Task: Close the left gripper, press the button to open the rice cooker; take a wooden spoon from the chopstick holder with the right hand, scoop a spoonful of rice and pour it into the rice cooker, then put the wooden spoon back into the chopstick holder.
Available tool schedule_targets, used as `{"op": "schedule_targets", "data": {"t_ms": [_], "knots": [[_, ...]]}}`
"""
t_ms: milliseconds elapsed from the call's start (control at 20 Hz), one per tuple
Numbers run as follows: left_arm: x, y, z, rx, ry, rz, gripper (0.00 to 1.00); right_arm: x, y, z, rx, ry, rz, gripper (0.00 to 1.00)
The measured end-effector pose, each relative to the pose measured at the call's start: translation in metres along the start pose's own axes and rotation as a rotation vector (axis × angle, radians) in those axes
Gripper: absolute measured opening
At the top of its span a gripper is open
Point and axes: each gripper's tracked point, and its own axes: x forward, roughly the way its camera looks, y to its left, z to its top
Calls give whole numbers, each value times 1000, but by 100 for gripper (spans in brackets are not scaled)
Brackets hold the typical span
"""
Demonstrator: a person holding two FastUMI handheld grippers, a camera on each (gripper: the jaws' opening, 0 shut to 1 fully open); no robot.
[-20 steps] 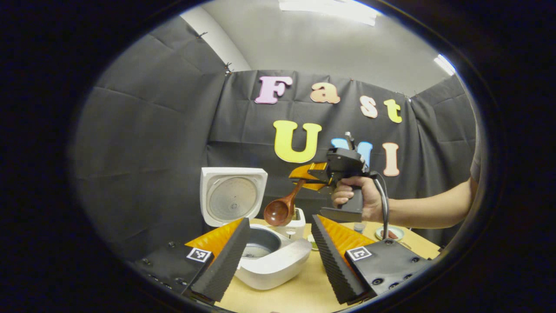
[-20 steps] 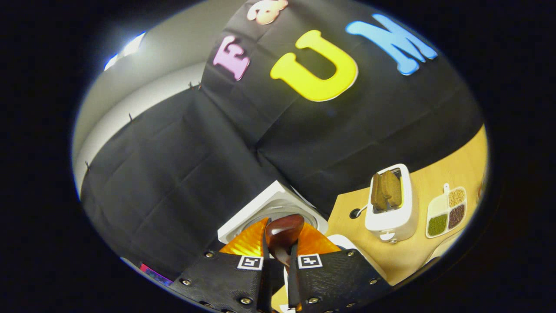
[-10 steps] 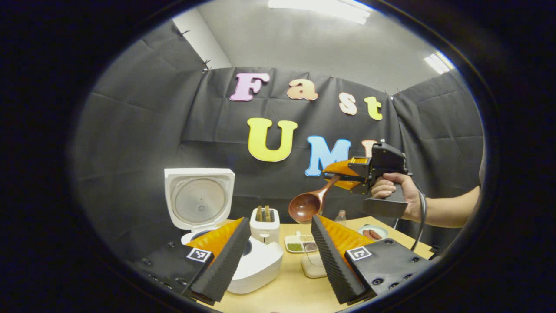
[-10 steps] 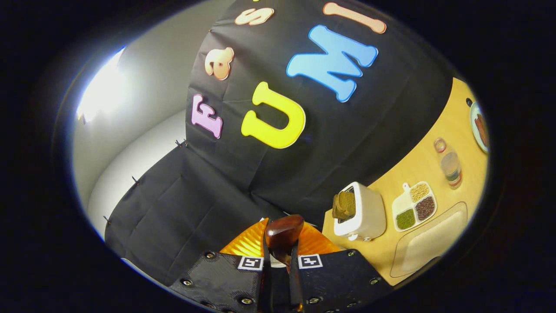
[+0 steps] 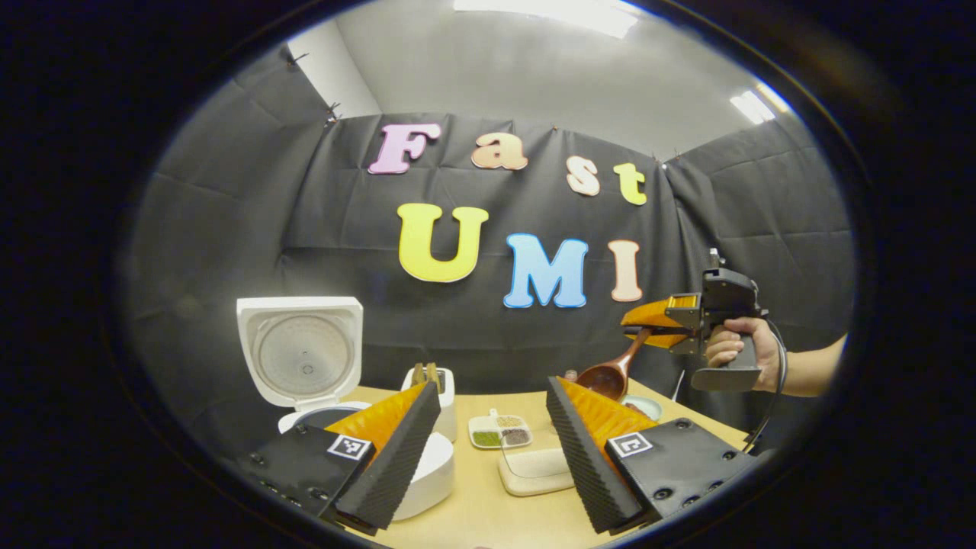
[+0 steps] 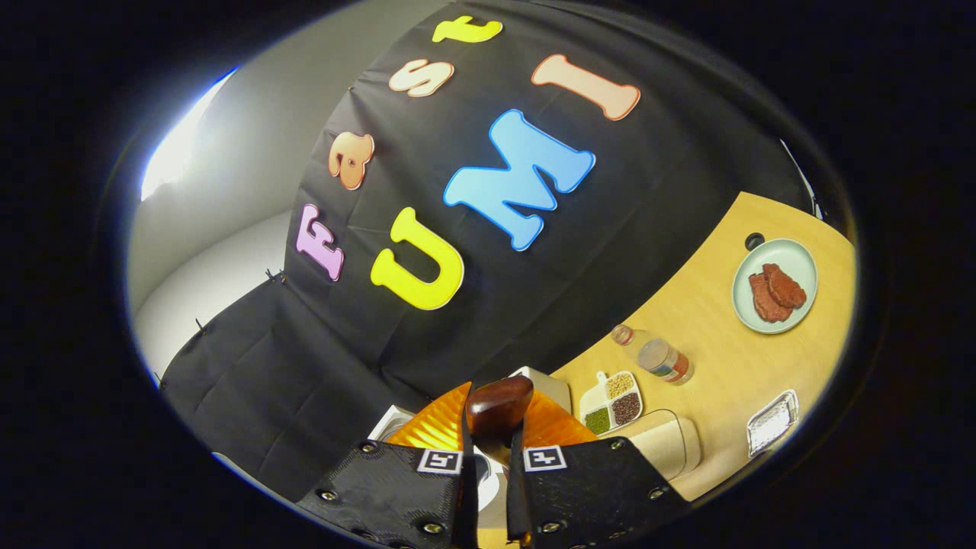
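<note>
Left gripper view: my left jaws are hanging spread above the tabletop, beside the open rice cooker. My right gripper is pinching the wooden spoon aloft at right, above the plate.

Bright overhead ceiling lights, glare top left in right gripper view, strong fisheye edge warping.

On the table stand one rice cooker with its lid up, one toaster holding two slices of toast, one four-compartment dish of grains, one clear lidded container, one jar, one plate with two pieces of meat, and one small metal tray. One wooden spoon is in the air.
</note>
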Motion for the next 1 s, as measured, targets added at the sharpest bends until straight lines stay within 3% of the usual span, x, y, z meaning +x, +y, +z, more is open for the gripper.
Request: {"op": "schedule_targets", "data": {"t_ms": [650,1000], "knots": [[27,-41,-3,19,30,-10,97,-77,-131,48,-149,-133,-319,15],[19,-55,-1,31,43,-2,97,-80,-191,31,-189,-98,-443,15]]}}
